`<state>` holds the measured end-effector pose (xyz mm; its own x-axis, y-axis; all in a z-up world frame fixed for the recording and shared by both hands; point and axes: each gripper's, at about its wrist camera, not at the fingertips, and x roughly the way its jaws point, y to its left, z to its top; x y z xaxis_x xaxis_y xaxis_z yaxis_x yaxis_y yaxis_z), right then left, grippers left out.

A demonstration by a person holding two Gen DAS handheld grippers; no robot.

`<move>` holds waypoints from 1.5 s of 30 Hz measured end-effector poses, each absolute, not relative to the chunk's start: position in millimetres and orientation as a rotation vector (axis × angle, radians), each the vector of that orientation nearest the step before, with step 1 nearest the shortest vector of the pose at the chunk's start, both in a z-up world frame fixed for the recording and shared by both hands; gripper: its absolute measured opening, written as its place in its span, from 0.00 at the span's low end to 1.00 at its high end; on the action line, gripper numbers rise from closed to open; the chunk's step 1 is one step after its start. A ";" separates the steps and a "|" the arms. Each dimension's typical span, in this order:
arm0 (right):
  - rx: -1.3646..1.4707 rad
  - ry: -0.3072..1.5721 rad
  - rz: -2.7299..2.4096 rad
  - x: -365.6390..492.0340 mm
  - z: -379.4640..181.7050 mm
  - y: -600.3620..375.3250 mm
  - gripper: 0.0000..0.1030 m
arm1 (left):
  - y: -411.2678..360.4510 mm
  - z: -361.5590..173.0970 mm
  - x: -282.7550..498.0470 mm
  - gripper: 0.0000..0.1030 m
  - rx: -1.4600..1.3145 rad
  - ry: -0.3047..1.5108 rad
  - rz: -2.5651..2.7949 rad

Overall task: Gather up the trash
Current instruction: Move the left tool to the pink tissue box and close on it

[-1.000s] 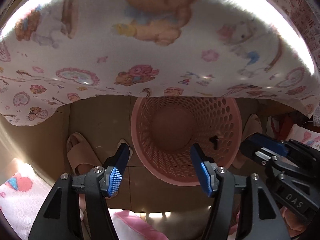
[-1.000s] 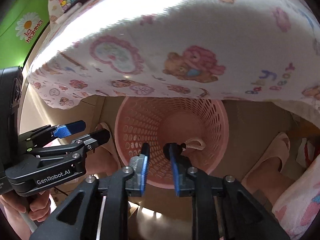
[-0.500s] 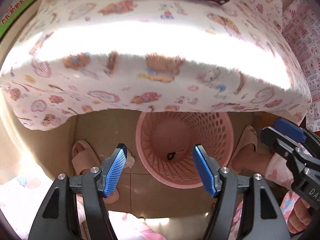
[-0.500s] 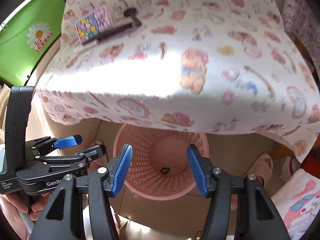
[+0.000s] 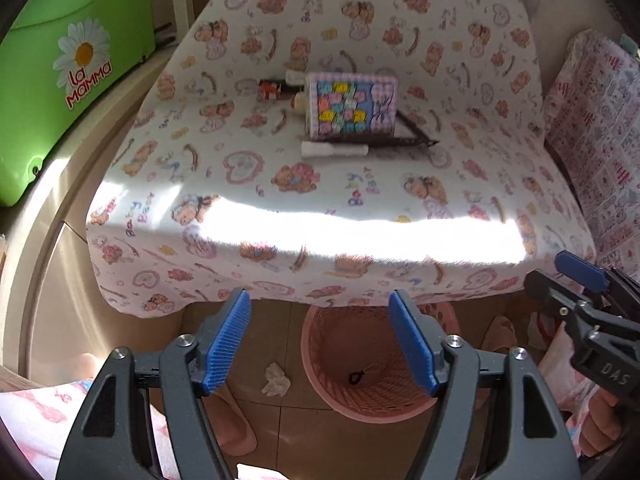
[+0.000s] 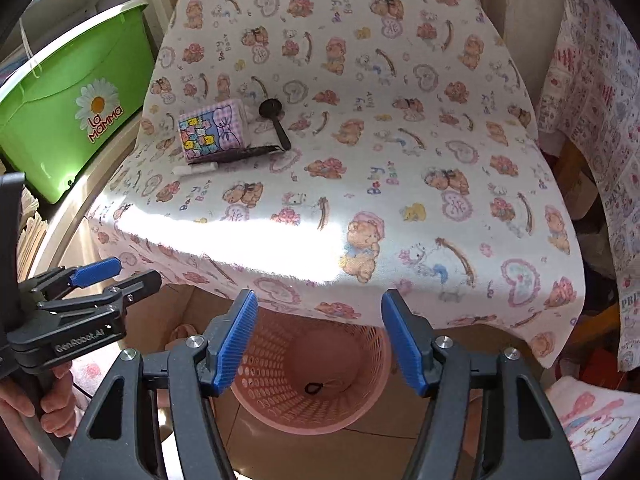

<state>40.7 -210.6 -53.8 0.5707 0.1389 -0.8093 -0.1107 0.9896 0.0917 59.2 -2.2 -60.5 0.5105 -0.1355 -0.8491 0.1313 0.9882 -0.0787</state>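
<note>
Overhead, the bear-print tablecloth (image 6: 360, 140) filled my view; below its edge the pink basket (image 6: 280, 408) stood on the floor, a small black loop (image 6: 314, 388) lying inside. My left gripper (image 5: 320, 340) and right gripper (image 6: 316, 340) were both opening, empty.

The pink basket (image 6: 320, 380) stands open-mouthed on the floor, its far rim tucked under the overhanging cloth of the bench (image 6: 400, 160), so entry is from the near side. A crumpled tissue (image 5: 275, 379) lies on bare tiles just left of it. Slippers (image 5: 236, 428) flank the basket.
</note>
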 end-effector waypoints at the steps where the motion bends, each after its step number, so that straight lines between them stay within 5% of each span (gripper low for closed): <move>1: 0.017 0.932 0.150 40.3 -49.4 -209.3 0.65 | -1.7 -51.8 57.9 0.82 -0.002 0.994 -0.166; 14: -0.055 0.823 0.155 96.0 11.0 -216.6 0.65 | 1.4 7.6 122.2 0.89 0.096 0.855 -0.177; 26: -0.097 0.813 0.119 121.4 -20.3 -210.4 0.78 | 15.7 -42.4 151.8 0.90 0.014 0.908 -0.194; 34: -0.037 0.844 0.111 129.8 -28.7 -215.5 0.79 | 7.3 -28.5 184.2 0.80 -0.038 0.827 -0.271; 45: -0.045 0.858 0.100 127.5 -44.1 -219.6 0.79 | -23.1 -65.0 197.2 0.84 0.095 0.865 -0.353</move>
